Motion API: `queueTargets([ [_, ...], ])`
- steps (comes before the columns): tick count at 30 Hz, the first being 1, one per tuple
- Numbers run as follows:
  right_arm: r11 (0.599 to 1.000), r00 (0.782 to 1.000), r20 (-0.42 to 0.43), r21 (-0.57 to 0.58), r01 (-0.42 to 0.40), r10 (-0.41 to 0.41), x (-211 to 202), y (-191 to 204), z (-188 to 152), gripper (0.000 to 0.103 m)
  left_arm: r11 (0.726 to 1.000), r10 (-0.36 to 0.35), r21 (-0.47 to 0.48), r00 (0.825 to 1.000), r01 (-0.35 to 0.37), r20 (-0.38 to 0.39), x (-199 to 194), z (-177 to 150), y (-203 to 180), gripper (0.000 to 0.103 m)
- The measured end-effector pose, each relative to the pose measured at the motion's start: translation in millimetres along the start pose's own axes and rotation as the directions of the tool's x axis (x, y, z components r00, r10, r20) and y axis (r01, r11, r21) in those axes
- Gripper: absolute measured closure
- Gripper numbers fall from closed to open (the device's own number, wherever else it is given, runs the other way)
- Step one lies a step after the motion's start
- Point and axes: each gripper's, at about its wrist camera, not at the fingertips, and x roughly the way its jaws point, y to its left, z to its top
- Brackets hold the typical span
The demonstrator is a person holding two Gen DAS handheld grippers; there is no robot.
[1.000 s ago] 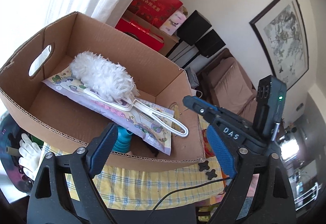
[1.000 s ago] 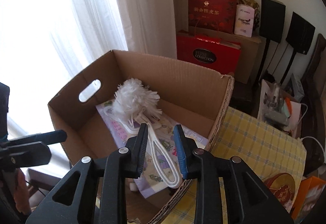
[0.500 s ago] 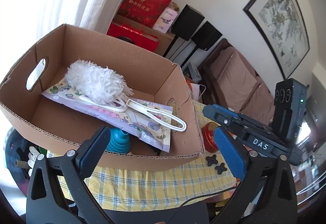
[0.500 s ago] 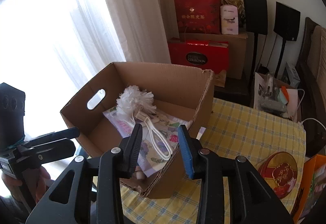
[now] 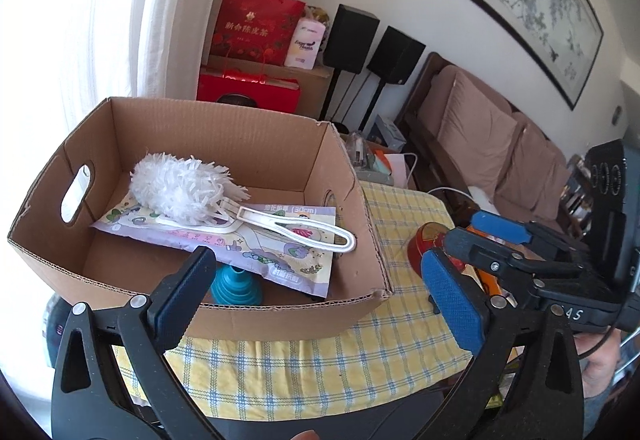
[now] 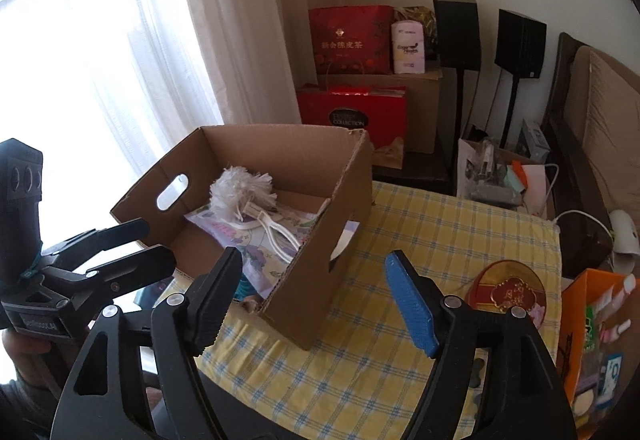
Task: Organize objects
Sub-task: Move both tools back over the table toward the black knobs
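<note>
A cardboard box stands on the yellow checked tablecloth. Inside lie a white fluffy duster with a white loop handle, a purple printed packet and a teal cone-shaped thing. My left gripper is open and empty, in front of the box's near wall. My right gripper is open and empty, at the box's near corner. It also shows in the left wrist view, to the right of the box.
A round red tin lies on the cloth right of the box. An orange bag of small items stands at the table's right edge. Red gift bags, black speakers and a brown sofa stand behind.
Both grippers have pulled back from the box. My right gripper has opened wide from a narrow gap. The duster stays in the box.
</note>
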Motion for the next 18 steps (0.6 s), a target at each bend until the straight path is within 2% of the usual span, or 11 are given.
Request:
queueTargets([
  [11, 0.995, 0.997, 0.026, 0.070, 0.067, -0.069, -26, -21, -22, 0.020, 0.995, 0.016, 0.094, 1.000, -0.015, -0.006, 2, -7, -35, 0.000],
  [18, 0.986, 0.991, 0.037, 0.111, 0.121, -0.126, -42, -34, -40, 0.017, 0.989, -0.008, 0.149, 1.000, 0.011, -0.025, 7, -15, -60, 0.000],
])
